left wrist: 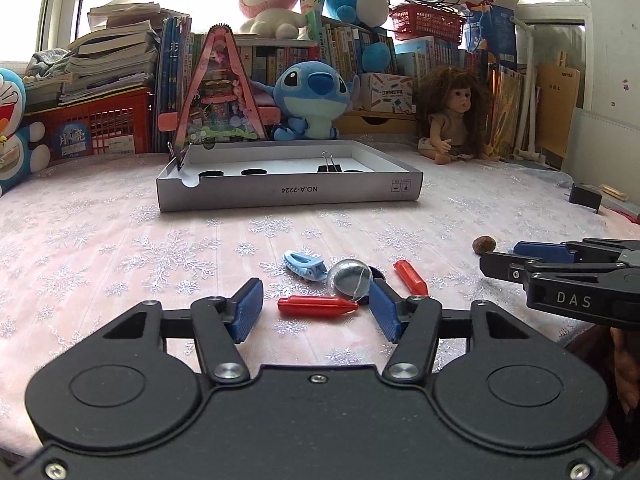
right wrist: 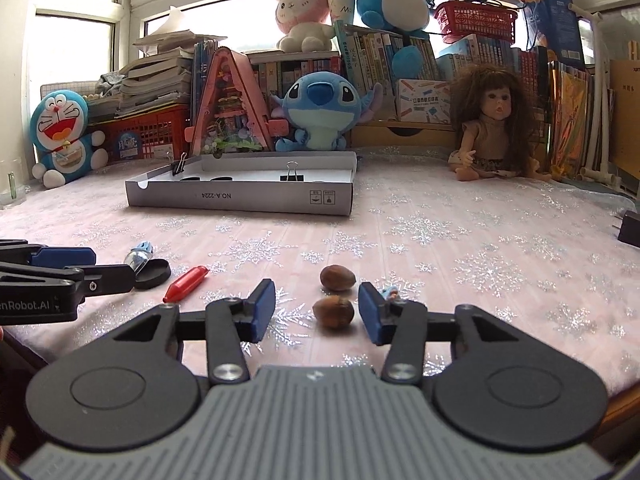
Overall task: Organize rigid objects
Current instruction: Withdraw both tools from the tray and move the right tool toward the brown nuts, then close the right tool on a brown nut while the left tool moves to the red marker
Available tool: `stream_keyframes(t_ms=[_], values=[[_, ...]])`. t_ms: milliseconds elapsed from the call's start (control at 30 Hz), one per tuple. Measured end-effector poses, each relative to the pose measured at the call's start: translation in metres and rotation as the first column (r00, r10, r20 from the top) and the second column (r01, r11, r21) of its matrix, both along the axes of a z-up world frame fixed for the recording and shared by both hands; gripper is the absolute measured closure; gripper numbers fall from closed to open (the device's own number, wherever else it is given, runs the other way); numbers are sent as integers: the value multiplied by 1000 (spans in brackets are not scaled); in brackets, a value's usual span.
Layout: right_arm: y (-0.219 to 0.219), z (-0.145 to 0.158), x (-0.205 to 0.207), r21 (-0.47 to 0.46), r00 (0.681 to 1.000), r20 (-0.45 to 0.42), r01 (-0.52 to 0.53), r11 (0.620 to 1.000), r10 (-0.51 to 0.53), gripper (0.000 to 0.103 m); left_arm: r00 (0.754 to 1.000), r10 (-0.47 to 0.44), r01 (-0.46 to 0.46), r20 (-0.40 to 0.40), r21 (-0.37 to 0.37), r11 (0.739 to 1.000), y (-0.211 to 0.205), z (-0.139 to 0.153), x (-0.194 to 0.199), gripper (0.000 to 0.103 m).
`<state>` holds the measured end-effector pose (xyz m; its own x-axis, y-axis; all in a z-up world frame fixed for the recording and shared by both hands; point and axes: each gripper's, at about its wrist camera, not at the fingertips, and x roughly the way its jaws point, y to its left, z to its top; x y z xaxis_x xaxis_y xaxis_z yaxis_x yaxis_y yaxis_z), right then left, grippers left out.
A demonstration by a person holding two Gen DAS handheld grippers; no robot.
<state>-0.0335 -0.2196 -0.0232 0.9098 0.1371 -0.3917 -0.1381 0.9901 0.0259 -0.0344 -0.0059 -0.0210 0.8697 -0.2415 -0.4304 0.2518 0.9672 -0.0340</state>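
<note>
Snowflake tablecloth (left wrist: 120, 240): tray (left wrist: 288, 194), nuts (right wrist: 334, 312)

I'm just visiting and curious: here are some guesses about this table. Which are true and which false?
1. A red capsule lies between the left gripper fingers. True.
2. The right gripper fingers straddle a glass marble. False: a brown nut sits between them, untouched.
3. A second nut lies just beyond the first. True.
4. The white box holds the doll. False: the doll sits on the table beyond it.
5. A binder clip stands in the box. True.
</note>
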Motion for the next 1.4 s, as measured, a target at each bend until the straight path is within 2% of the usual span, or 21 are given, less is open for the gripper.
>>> stream_keyframes(t_ms=[100, 233, 433, 533, 733, 933, 1133, 1400], values=[[0, -2, 1, 3, 1000, -9, 7, 1000, -7, 53, 1000, -11, 11, -9, 10, 1000, -3, -2, 0, 54], [-3, -5, 3, 23, 1000, -24, 15, 1000, -14, 55, 1000, -9, 9, -12, 11, 1000, -4, -3, 1, 55], [0, -7, 2, -6, 1000, -12, 19, 1000, -19, 54, 1000, -3, 3, -13, 8, 1000, -3, -4, 2, 55], [1, -8, 2, -50, 999, 6, 34, 998, -34, 53, 1000, 4, -4, -2, -4, 1000, -1, -4, 1, 57], [-2, -8, -1, -47, 1000, 10, 15, 999, -15, 53, 1000, 20, -20, -1, -17, 1000, 3, -4, 1, 56], [3, -8, -2, -51, 1000, 9, -9, 999, 9, 68, 1000, 10, -10, -2, -10, 1000, 0, -5, 1, 56], [3, -8, 0, -54, 1000, 7, -23, 998, 24, 77, 1000, 15, -15, -2, -15, 1000, 1, -5, 1, 61], [2, -4, 3, -44, 999, 10, -36, 998, 37, 77, 1000, 26, -26, 15, -39, 999, 5, -3, -1, 61]])
